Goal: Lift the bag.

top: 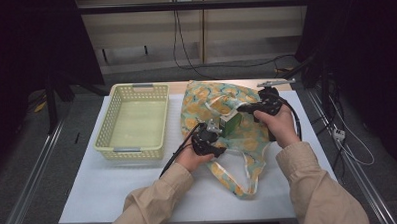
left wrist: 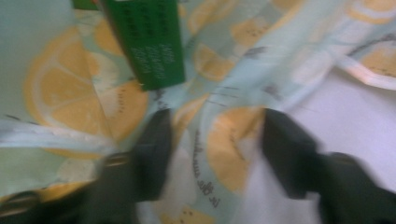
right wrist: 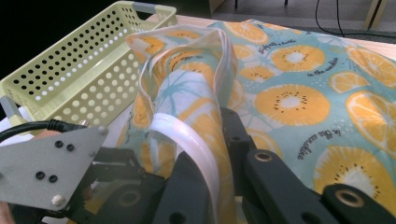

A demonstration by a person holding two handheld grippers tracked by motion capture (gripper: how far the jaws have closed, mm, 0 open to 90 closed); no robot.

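fabric of the citrus-print bag [top: 221, 111] on the surface's middle is pinched in our right tool [right wrist: 212, 154], our left tool [left wrist: 215, 154] gapes astride more cloth, so the green carton [left wrist: 147, 42] could slip if we tug unevenly.

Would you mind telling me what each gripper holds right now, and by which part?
The right gripper clamps the fruit-print bag by its rim and white handle strap. The left gripper straddles bag fabric below the green box; its hold cannot be told.
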